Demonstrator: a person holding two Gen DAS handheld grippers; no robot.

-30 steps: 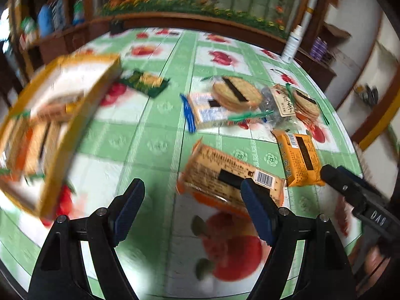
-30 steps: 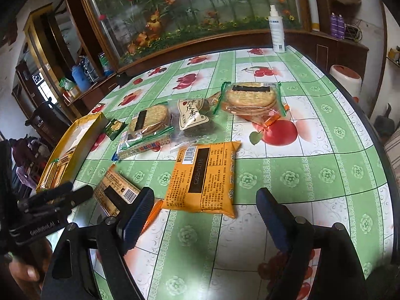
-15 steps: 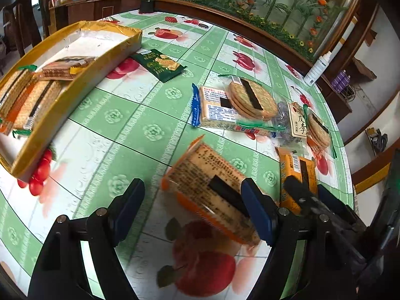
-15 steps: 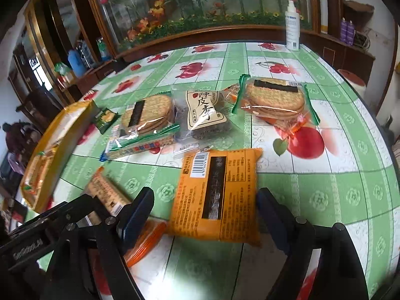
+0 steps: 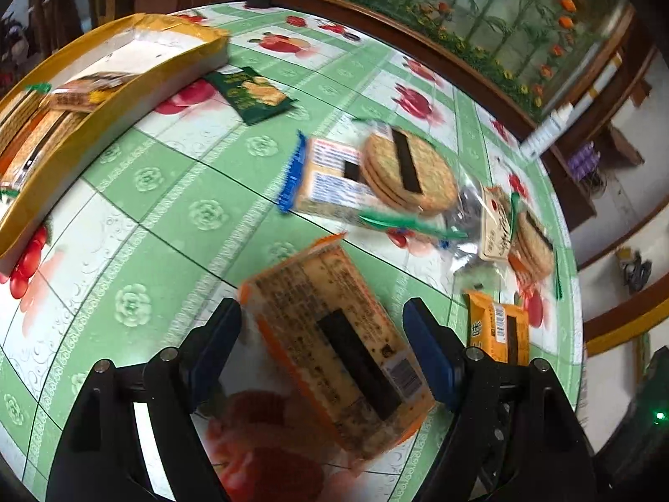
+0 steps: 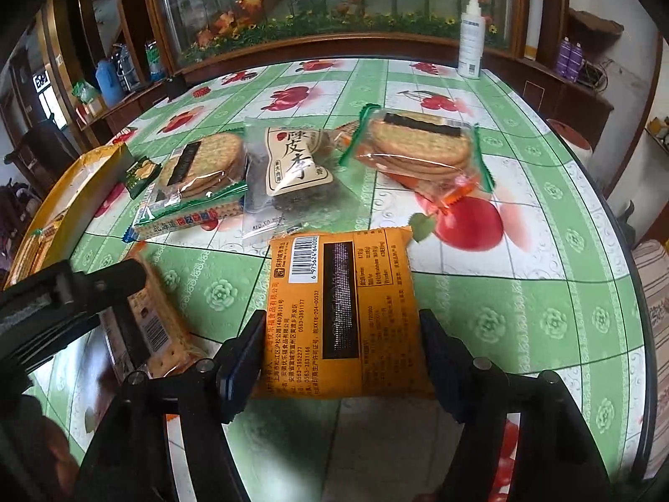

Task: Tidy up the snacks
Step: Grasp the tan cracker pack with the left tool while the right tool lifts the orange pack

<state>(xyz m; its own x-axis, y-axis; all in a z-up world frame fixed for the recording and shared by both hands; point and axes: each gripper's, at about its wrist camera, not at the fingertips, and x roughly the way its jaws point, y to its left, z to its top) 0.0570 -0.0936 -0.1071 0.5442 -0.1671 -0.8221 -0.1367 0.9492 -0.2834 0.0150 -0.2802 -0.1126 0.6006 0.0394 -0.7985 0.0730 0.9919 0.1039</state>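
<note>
The orange snack packet (image 6: 340, 313), a flat glossy foil rectangle printed with a barcode and a dark central band, lay on the bench (image 6: 522, 313) between the blue pads of the right hand-held gripper (image 6: 340, 359). Its jaws were closing; whether the pads yet pressed the packet could not be told. The left hand-held gripper (image 5: 322, 355) stood wide, straddling a clear-wrapped cracker pack (image 5: 334, 347), oblong and speckled, without visible contact. At 10 o'clock in the left view sat a yellow cardboard tray (image 5: 104, 117) holding similar packs. The bench cover was smooth green-and-white vinyl.
</note>
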